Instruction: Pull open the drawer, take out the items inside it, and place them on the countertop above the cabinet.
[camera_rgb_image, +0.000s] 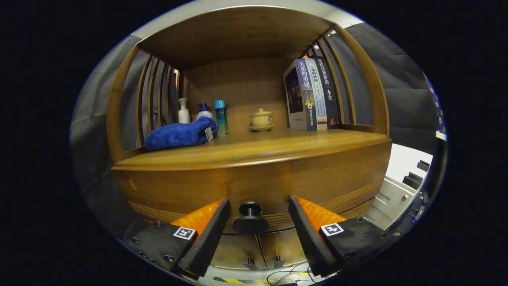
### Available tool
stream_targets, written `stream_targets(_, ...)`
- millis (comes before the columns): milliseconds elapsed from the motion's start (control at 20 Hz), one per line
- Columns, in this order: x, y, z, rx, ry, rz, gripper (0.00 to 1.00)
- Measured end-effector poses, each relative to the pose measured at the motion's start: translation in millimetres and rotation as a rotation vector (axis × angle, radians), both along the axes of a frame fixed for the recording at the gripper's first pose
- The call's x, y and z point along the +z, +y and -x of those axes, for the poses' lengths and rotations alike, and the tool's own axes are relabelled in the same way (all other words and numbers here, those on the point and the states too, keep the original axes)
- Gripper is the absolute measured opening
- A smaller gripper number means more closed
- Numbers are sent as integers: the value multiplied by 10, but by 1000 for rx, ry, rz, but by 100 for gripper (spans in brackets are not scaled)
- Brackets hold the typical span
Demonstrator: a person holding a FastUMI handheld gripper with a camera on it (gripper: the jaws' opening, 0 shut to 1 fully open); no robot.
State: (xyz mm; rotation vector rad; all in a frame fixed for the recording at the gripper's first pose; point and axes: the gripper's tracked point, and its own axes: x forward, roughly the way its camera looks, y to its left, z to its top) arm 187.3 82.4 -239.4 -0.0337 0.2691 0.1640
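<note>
Gripper spread wide around the drawer knob

The gripper is held open, its fingers set either side of the dark round knob without touching it. The knob is seen projecting from the closed drawer front toward the near side, below the countertop, where a blue towel is laid at far left.

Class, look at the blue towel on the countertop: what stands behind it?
Behind the blue towel stand a white pump bottle, a blue-capped bottle and a teal bottle; their bases are covered. The open gripper brackets the drawer knob.
</note>
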Motion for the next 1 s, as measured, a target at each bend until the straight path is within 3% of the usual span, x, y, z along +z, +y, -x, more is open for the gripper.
stream_targets(200,-170,77,31,28,28,33,65)
stream_targets(450,-177,21,134,-16,77,72,43)
stream_targets(1000,-106,-162,1038,-26,133,44,42)
